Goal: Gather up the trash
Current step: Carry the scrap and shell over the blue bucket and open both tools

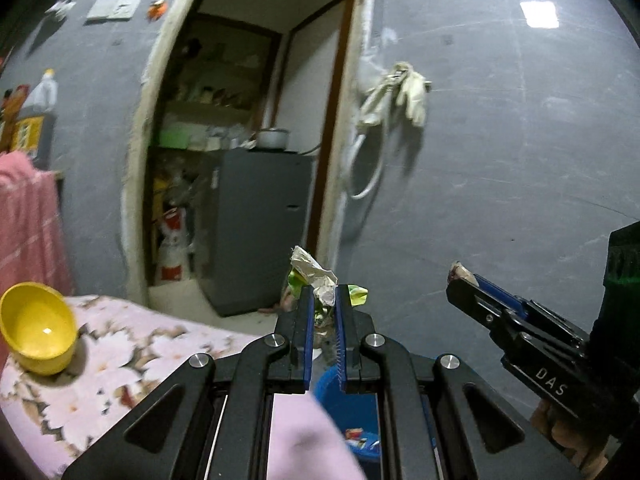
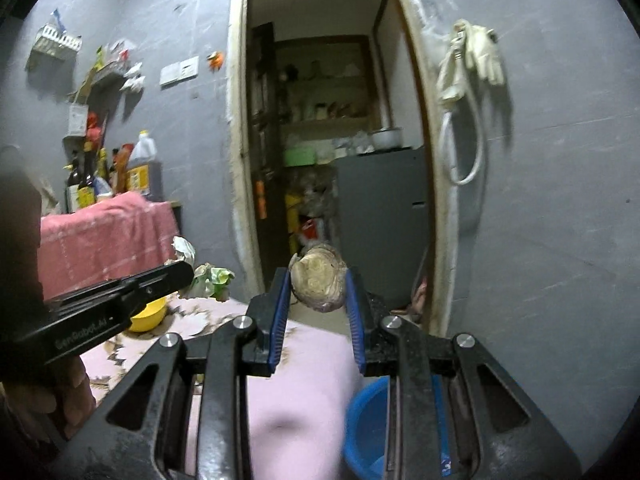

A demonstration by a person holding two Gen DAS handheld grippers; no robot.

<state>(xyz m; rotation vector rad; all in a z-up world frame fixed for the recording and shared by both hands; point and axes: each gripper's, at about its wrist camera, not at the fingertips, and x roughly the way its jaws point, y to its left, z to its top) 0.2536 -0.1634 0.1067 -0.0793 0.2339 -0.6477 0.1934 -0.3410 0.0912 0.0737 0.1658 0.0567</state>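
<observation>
A table [image 1: 132, 344] covered with a pink cloth printed with pale blossoms and brown leaf shapes fills the lower part of both views. A yellow bowl [image 1: 36, 330] rests on the cloth at about nine o'clock in the left wrist view, upright and slightly tilted, its inside showing a small glint of light. In the right wrist view the same bowl sits at about eight o'clock, partly hidden. The near edge of the cloth is plain pink and blurred. Below the table's edge, at about five o'clock, a blue bin [image 2: 366, 432] stands on the floor [image 1: 240, 316], with colourful wrappers [image 1: 360, 438] inside.
</observation>
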